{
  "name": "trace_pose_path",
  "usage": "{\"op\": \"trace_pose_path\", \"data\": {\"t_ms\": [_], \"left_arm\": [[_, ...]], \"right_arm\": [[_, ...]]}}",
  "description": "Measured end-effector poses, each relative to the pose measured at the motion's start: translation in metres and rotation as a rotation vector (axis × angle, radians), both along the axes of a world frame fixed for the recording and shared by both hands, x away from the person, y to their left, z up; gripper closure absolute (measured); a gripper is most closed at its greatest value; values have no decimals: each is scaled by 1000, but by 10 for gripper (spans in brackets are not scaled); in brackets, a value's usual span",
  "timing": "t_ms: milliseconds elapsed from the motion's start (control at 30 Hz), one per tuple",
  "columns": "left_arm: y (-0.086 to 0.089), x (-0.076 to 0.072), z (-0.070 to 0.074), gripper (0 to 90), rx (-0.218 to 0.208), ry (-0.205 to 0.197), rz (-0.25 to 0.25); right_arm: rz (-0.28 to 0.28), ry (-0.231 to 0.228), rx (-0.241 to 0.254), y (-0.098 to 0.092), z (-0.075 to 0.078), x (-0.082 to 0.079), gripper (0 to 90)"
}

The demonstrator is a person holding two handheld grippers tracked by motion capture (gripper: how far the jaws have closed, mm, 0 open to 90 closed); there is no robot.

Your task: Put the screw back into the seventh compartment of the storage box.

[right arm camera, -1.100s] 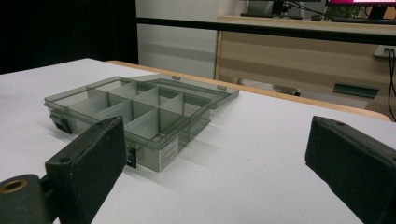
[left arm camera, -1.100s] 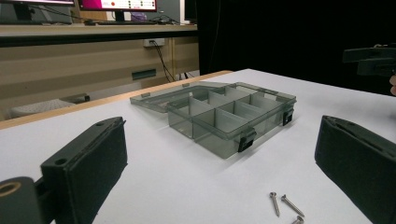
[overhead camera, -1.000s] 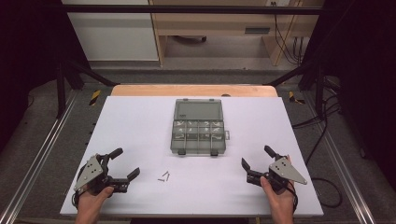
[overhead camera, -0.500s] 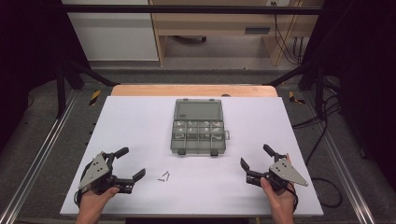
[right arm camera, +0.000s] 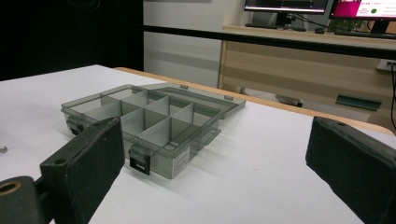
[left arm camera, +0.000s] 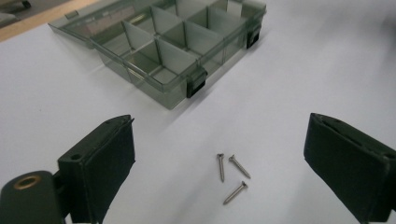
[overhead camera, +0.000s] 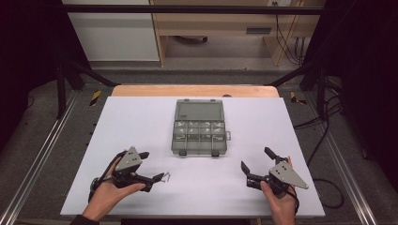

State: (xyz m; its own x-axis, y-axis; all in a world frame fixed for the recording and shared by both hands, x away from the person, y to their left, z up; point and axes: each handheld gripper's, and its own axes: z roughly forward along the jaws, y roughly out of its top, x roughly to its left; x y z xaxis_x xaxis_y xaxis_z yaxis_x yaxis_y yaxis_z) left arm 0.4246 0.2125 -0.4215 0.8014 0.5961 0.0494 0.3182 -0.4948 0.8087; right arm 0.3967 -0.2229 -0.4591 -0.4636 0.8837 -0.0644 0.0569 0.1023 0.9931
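Note:
Three small screws (left arm camera: 232,173) lie loose on the white table (overhead camera: 141,122), left of its middle (overhead camera: 165,176). My left gripper (overhead camera: 152,165) hovers just left of them, open; its jaws have just been closing a little with nothing gripped. In the left gripper view (left arm camera: 222,140) the screws lie on the table below and between the two pads. A smoky clear compartment box (overhead camera: 199,136) sits open at the table's centre, its lid laid back. My right gripper (overhead camera: 256,158) rests open at the front right, pointing at the box (right arm camera: 149,126).
The box's compartments (left arm camera: 177,42) look empty, with two black latches on its near wall. A wooden strip (overhead camera: 195,90) edges the table's far side. Metal rails (overhead camera: 42,154) run along both sides, and cables (overhead camera: 324,140) lie on the floor at the right.
My left gripper has moved right and lifted slightly, ending beside the screws. The right gripper has stayed where it was.

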Motion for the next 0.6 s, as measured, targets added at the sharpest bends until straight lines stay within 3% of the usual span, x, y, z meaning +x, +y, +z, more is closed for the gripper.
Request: {"op": "trace_pose_path", "data": {"t_ms": [100,200,467,600], "left_arm": [[-10,7,-2,96,48,63,2],[-18,12,-7,118,113,93,1],[-29,27,-16,244,206,209,-3],[-32,32,-17,296,245,236,-1]], "right_arm": [[-4,0,-1,0,0,0,45],[-7,0,-10,0,-1,0,46],[-10,4,-9,-1,-1,-1,48],[-12,3,-11,-1,-1,-1,49]]}}
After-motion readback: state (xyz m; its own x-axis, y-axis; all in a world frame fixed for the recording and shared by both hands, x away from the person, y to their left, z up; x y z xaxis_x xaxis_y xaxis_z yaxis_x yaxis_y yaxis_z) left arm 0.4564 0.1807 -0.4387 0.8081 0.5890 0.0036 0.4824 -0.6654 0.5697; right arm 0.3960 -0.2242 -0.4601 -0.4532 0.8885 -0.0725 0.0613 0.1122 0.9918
